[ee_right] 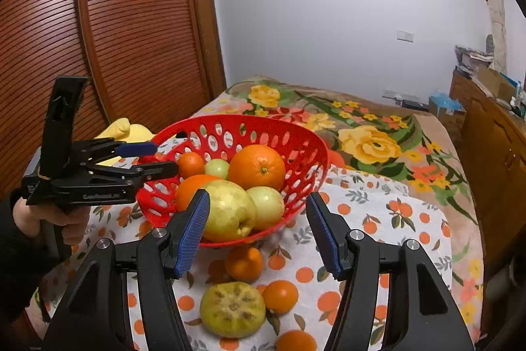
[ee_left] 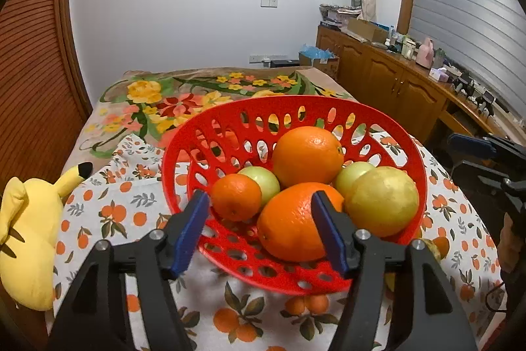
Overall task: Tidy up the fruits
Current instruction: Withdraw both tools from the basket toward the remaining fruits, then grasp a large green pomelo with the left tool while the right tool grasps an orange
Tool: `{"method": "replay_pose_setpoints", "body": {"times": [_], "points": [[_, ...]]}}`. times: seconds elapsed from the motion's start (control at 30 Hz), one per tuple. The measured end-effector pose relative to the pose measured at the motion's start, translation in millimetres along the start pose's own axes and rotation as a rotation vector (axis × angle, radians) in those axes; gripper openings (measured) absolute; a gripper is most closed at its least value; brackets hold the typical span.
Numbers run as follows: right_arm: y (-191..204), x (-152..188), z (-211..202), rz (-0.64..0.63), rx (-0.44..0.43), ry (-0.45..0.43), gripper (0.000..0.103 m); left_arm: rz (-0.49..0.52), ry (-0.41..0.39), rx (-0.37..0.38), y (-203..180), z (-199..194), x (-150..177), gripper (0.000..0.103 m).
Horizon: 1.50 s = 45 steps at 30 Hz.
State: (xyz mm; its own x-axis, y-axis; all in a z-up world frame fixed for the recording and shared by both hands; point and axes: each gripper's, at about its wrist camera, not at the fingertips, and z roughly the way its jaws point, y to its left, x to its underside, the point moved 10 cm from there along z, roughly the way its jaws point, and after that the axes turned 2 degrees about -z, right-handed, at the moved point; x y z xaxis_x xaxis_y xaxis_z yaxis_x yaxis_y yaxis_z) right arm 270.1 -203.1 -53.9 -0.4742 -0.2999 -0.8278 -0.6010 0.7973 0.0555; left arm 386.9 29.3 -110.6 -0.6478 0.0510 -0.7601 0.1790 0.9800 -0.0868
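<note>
A red perforated basket (ee_left: 184,147) (ee_right: 309,150) stands on the orange-print cloth. It holds two big oranges (ee_left: 307,155) (ee_left: 289,222), a small mandarin (ee_left: 235,196), two green fruits (ee_left: 263,181) and a yellow quince (ee_left: 383,201) (ee_right: 230,209). My left gripper (ee_left: 259,219) is open and empty at the basket's near rim; it also shows in the right wrist view (ee_right: 154,158). My right gripper (ee_right: 258,227) is open and empty above loose fruit in front of the basket: two mandarins (ee_right: 245,263) (ee_right: 281,296), a knobbly yellow-green fruit (ee_right: 233,308) and another mandarin (ee_right: 296,341).
A yellow plush toy (ee_left: 26,236) lies left of the basket. The cloth (ee_left: 108,213) sits on a floral blanket (ee_right: 371,140). A slatted wooden door (ee_right: 115,22) is at left, wooden cabinets (ee_left: 388,78) at right.
</note>
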Motion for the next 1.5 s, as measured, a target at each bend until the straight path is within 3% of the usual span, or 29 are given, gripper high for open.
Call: {"method": "replay_pose_setpoints", "body": {"times": [0.37,1.03,1.4,1.5], "points": [[-11.8,27.3,-18.2,0.044,0.031,0.016,0.063,-0.017,-0.036,0.030,-18.0,-27.3,18.6,0.083],[-35.6,98.2,-31.8,0.130,0.049,0.101,0.066,0.016,-0.043,0.142,-84.3,-58.2,46.4,0.086],[-34.6,128.2,-10.9,0.129,0.025,0.196,0.045,0.044,0.013,0.171,-114.3,-40.9,63.5,0.086],[-37.2,133.7,-5.5,0.139,0.025,0.218,0.044,0.048,0.018,0.181,-120.2,-38.9,65.7,0.086]]}}
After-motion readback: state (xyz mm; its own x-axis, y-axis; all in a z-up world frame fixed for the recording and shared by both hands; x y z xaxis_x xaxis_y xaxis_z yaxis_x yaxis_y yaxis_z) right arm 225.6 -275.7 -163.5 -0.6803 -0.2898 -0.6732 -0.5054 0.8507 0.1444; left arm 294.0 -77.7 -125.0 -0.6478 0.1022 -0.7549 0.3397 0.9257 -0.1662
